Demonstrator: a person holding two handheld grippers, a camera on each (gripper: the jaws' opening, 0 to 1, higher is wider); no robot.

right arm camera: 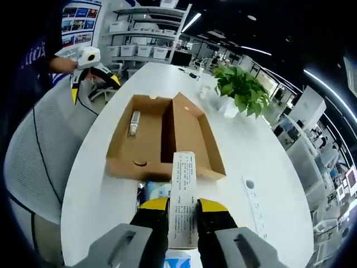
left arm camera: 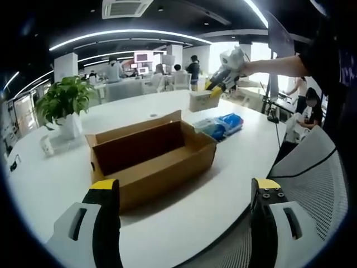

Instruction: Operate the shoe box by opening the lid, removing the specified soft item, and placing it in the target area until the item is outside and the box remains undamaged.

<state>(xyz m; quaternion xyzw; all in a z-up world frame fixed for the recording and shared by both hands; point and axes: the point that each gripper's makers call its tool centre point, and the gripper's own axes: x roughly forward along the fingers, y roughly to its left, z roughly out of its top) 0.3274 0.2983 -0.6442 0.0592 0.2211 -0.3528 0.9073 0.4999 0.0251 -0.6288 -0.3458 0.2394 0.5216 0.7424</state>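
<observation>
Cardboard made up the one shoe box point(left arm camera: 152, 156) on the white worktop point(left arm camera: 50, 184), lying open with its lid point(right arm camera: 136, 137) folded flat beside the tray; in the right gripper view the two halves sat side by side, and one small pale object point(right arm camera: 134, 123) lay on the lid half. The right gripper point(right arm camera: 183, 215) had its yellow-tipped jaws closed on a single flat packet with a printed white label point(right arm camera: 183, 195), held up above the worktop, just short of the box's near edge. In the left gripper view that same gripper appeared raised beyond the box with something pale hanging from it. The left gripper point(left arm camera: 185, 192) hovered low at the worktop's near rim, jaws spread wide and holding nothing. One blue-and-clear bag point(left arm camera: 223, 124) lay on the worktop just beside the box. One potted plant point(left arm camera: 64, 103) stood at the far side. One mesh-backed chair point(left arm camera: 309, 178) sat at the worktop's edge. Several people stood at desks in the background.
</observation>
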